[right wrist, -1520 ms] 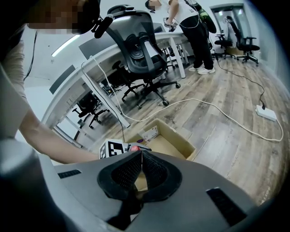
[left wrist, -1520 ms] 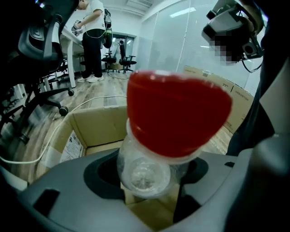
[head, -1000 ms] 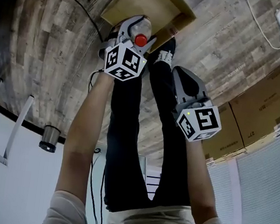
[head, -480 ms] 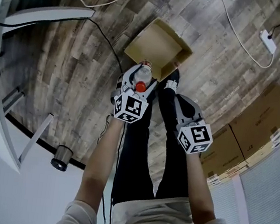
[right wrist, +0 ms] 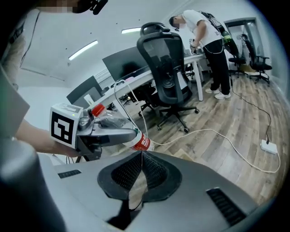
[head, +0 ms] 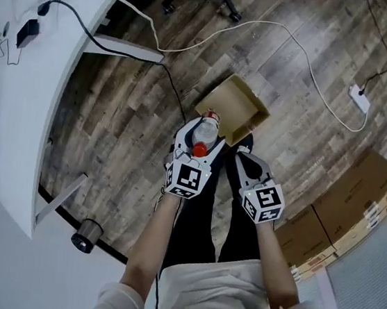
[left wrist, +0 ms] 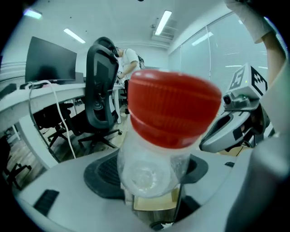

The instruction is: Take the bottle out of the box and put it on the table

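"Red cap, clear plastic: that is the bottle. Where is it?"

"In the left hand-held gripper. Both jaws are closed on the clear body, one from each side, and the cap points back toward that gripper's camera and marker cube."

"So it is out of the box?"

"Yes. The box is brown cardboard, open, and it sits on the wood floor. The bottle is up in the air. From the head view its far end overlaps the near edge of the box. In the right gripper view it is tilted, with the red-labelled end lower and well above the floor."

"And the other one?"

"The right hand-held gripper has hold of nothing — its two dark pads meet in a thin line. It is just beside the left one, over the person's dark trouser legs."

"How near is the worktop?"

"The white worktop curves along the left of the head view, well apart from the bottle. Some small dark things and cables lie on it; they are too small to name."

"What else is on the floor?"

"A white cable runs across the boards to a power strip, and closed cardboard cartons stand at the right. The right gripper view also shows a black office chair and, behind it, a standing person who is bent forward."
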Demonstrator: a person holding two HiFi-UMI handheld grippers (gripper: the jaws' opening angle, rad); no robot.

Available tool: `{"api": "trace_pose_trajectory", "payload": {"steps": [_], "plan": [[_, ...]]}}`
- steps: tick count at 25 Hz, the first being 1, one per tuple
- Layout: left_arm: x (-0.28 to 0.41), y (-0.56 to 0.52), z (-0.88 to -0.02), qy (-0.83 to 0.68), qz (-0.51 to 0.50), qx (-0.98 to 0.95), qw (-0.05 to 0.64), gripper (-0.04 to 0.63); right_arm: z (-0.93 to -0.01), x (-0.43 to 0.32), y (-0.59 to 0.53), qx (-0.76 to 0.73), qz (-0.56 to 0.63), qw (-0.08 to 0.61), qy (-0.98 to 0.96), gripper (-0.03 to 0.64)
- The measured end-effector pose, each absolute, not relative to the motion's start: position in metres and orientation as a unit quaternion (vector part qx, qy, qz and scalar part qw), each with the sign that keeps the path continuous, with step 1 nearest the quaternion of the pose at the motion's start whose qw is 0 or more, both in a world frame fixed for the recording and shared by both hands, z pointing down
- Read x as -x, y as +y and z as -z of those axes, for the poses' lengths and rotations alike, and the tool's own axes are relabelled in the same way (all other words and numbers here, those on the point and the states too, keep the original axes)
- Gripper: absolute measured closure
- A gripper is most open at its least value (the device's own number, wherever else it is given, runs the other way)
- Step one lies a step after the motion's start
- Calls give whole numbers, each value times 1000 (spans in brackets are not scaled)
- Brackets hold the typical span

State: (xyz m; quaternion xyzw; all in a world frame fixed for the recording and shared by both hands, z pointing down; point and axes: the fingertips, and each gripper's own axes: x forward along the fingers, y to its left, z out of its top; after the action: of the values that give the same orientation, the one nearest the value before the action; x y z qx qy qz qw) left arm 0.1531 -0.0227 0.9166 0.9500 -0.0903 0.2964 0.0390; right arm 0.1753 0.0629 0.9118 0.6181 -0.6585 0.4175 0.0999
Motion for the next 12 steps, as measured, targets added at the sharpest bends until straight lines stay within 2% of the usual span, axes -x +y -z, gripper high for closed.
{"api": "trace_pose_trajectory", "payload": {"steps": [9, 12], "plan": [[-116, -64, -812, -128, -269, -954, 26, 268, -828, -155, 13, -619, -379, 97, -681, 577], [-95, -69, -787, -126, -273, -953, 48, 268, -800, -139, -2, -613, -365, 102, -694, 577]]}}
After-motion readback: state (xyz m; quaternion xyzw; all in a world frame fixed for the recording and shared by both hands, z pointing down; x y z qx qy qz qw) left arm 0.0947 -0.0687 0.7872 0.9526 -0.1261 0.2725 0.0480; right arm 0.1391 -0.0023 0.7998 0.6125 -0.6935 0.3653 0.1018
